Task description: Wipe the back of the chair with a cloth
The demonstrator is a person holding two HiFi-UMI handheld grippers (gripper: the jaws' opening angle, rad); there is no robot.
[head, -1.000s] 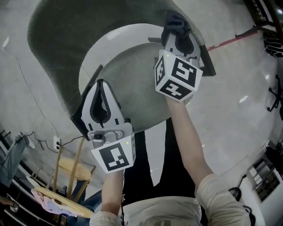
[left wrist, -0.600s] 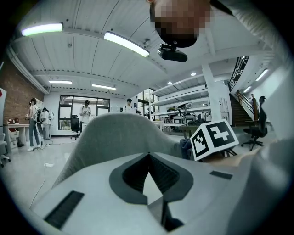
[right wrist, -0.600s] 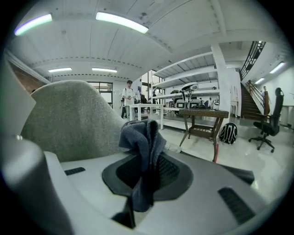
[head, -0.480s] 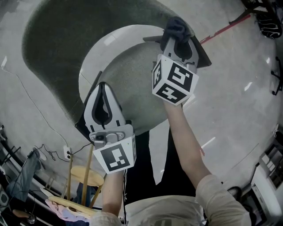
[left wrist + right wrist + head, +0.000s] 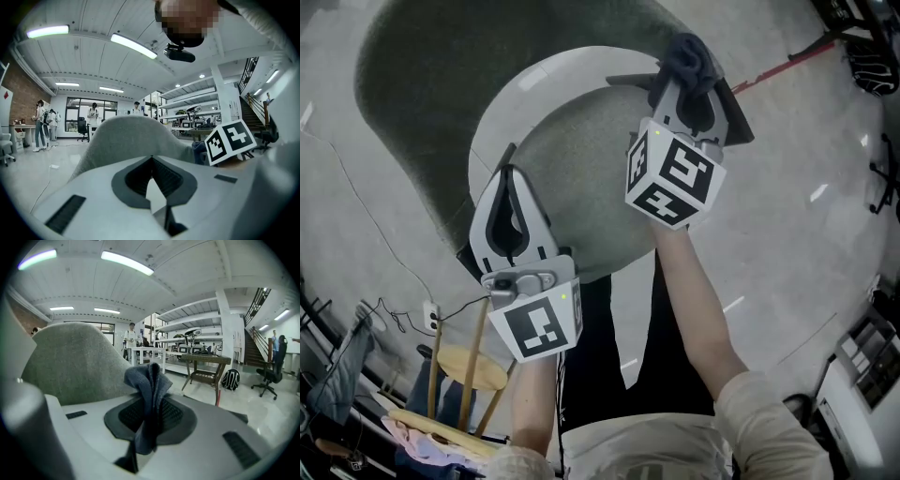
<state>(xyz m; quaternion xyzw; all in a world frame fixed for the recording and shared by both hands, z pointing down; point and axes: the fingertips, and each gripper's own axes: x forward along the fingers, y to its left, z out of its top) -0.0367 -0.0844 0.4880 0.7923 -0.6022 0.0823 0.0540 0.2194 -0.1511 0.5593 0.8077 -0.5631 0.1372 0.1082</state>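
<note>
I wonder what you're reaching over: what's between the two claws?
The chair's grey seat lies between the left claw and the right claw, which pinches the cloth; the head view shows it.

Cloth (image 5: 146,380) dark blue-grey; chair (image 5: 441,94) grey-green fabric (white shell rim); floor (image 5: 787,187) pale grey.

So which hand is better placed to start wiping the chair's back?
Right, probably: the right gripper is shut on the cloth, close to the chair back. The left gripper is shut and holds nothing.
</note>
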